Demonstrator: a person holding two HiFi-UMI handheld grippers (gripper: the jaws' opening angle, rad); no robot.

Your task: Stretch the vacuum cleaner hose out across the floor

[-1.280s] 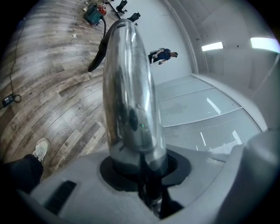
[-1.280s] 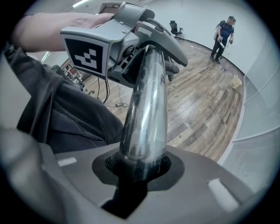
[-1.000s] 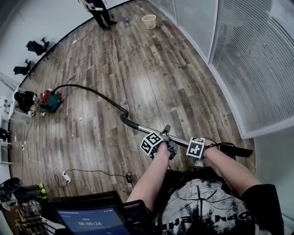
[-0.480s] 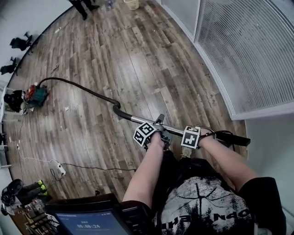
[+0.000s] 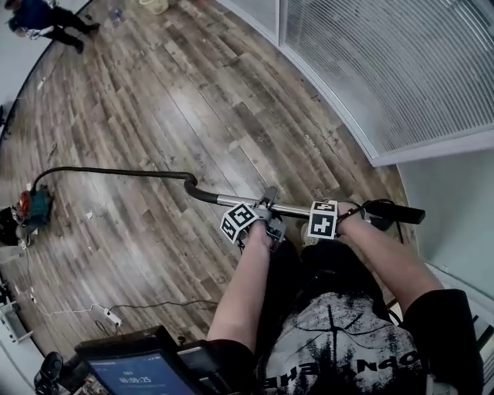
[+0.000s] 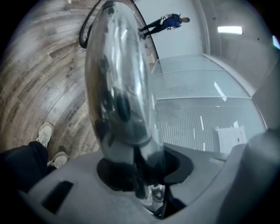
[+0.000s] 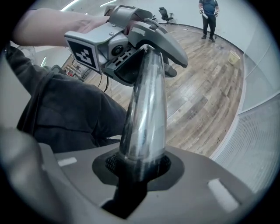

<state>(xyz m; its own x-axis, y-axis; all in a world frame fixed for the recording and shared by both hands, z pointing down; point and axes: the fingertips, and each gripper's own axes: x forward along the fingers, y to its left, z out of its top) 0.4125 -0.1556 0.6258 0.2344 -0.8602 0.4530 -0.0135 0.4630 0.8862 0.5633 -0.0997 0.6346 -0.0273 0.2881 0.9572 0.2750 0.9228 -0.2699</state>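
Note:
The vacuum cleaner stands far left on the wood floor. Its black hose runs almost straight to the bent handle of the chrome wand, which ends in a black nozzle. My left gripper is closed round the wand near the handle; its jaws have just been opening a little, with the wand still between them. My right gripper is shut on the wand nearer the nozzle. In the right gripper view the left gripper sits further up the tube.
A glass partition with blinds runs along the right. A person stands far off at the top left near a bin. A power strip with a cable lies at the lower left. A screen sits below me.
The hose, curved a second ago, now lies straighter toward the left. Both grippers have sunk slightly with the wand. The view has swung toward the partition.

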